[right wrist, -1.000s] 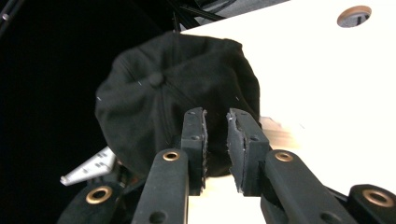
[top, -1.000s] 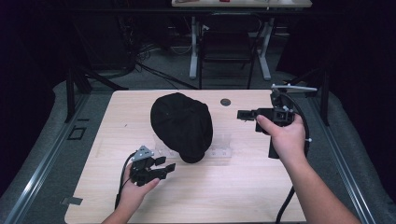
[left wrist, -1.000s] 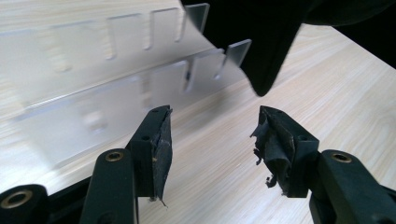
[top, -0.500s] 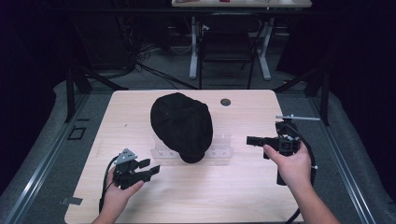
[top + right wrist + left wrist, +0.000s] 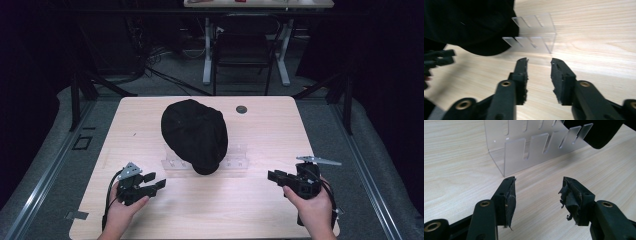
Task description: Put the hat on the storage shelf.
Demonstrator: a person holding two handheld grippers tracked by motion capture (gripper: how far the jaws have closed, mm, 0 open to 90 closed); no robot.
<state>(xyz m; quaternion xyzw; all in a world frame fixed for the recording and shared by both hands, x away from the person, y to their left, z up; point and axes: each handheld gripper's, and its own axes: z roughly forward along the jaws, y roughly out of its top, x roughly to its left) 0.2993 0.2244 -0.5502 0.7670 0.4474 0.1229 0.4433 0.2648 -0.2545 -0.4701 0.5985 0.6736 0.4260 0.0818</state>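
A soft, rounded black cap [image 5: 194, 134] drapes over a slotted clear acrylic rack [image 5: 236, 162] at table centre. Left gripper [image 5: 156, 183] at 7 o'clock and right gripper [image 5: 272, 176] at 5 o'clock both gape empty, pads frayed.

Overhead light brightens the table [image 5: 260, 135]; surroundings stay dark. The right gripper view blurs at its left edge.
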